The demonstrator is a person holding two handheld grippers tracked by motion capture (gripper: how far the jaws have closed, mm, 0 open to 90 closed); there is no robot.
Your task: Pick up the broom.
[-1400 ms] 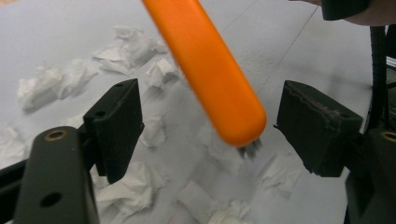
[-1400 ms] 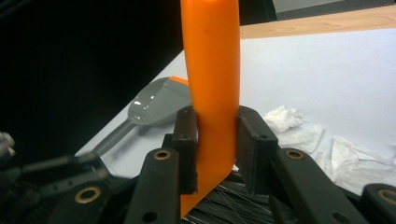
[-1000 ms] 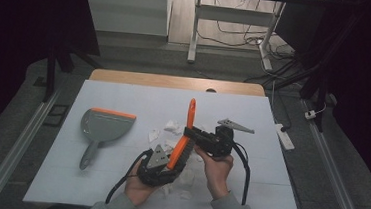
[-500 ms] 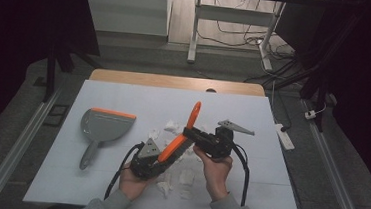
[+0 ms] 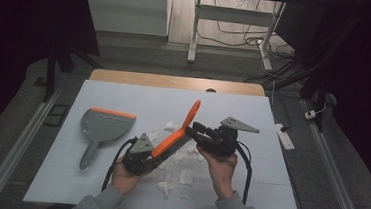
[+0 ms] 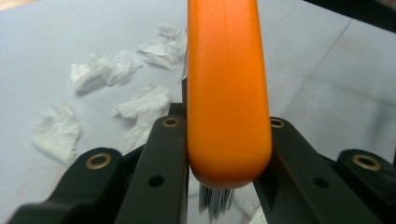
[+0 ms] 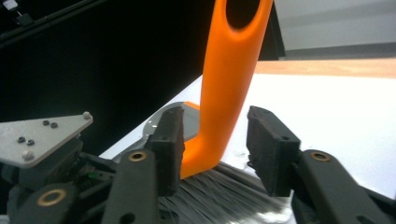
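An orange hand brush [image 5: 190, 118] with grey bristles slants up over the middle of the white table [image 5: 267, 191]. My left gripper [image 5: 164, 148] is shut on its head end; in the left gripper view the orange back [image 6: 225, 70] sits wedged between both jaws, bristles below. My right gripper [image 5: 191, 130] points left at the handle [image 7: 229, 74]. Its jaws straddle the handle, the left pad [image 7: 169, 140] close against it and the right pad [image 7: 271, 149] standing clear, so it is open. Torn white paper scraps [image 5: 184, 176] lie under and around the brush.
A grey dustpan [image 5: 102, 127] with an orange lip lies flat at the left of the table, handle toward the front; its pan [image 7: 173, 116] shows behind the brush. More scraps [image 6: 144, 103] are scattered ahead of the left gripper. A wooden strip [image 5: 175, 81] edges the far side.
My left hand has slid a little left and back with the brush, so the handle now leans more to the right. The right gripper has stayed almost in place at the handle.
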